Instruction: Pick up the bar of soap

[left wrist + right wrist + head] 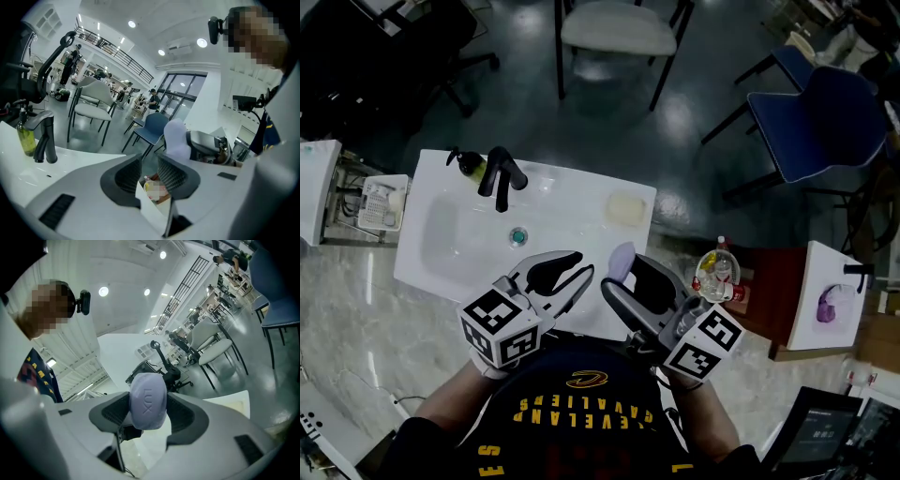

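The right tongs (147,412) are clamped on the bar of soap (148,399), a pale lilac oval with LUX stamped in its face. It stands on end between the two pads, and its top rises above them. In the head view the soap is lifted clear, over the near right part of the white sink (572,202), with the tongs pointing roughly level towards the far side.

The left tongs (584,267) hover just left of the soap, over the near edge of the sink. Their jaws stand a little apart with nothing between them.

At the far left of the sink stand a black tap (501,176) and a yellowish pump bottle (471,166). A pale yellow pad (625,208) lies at its far right corner. The sink sits on a marbled surface (356,300).
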Tool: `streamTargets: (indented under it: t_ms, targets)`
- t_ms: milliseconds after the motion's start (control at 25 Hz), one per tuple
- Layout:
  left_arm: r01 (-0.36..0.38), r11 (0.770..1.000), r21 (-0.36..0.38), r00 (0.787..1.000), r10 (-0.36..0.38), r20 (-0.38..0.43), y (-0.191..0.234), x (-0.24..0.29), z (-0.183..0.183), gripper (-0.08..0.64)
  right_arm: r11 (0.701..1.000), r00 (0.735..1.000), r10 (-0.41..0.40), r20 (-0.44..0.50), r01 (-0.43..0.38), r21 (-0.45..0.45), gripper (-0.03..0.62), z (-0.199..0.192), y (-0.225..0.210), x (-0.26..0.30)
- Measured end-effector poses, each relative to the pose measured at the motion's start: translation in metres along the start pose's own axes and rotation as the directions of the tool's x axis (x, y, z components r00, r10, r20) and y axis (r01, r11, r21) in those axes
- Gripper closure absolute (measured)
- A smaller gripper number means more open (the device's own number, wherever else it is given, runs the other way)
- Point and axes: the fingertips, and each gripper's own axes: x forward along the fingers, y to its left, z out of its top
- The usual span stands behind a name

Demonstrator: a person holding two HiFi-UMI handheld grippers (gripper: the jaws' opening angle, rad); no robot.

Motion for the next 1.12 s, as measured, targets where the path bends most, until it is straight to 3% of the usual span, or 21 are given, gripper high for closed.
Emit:
streamTargets:
  t_ms: [1120]
  targets:
    - [-0.001, 1.0, -0.001, 1.0, 0.001, -0.001, -0.0009, 0.0031, 0.0011, 0.446, 1.0, 1.0, 0.008, 0.0, -0.008, -0.015, 0.325, 0.0043, 0.0001, -0.0021]
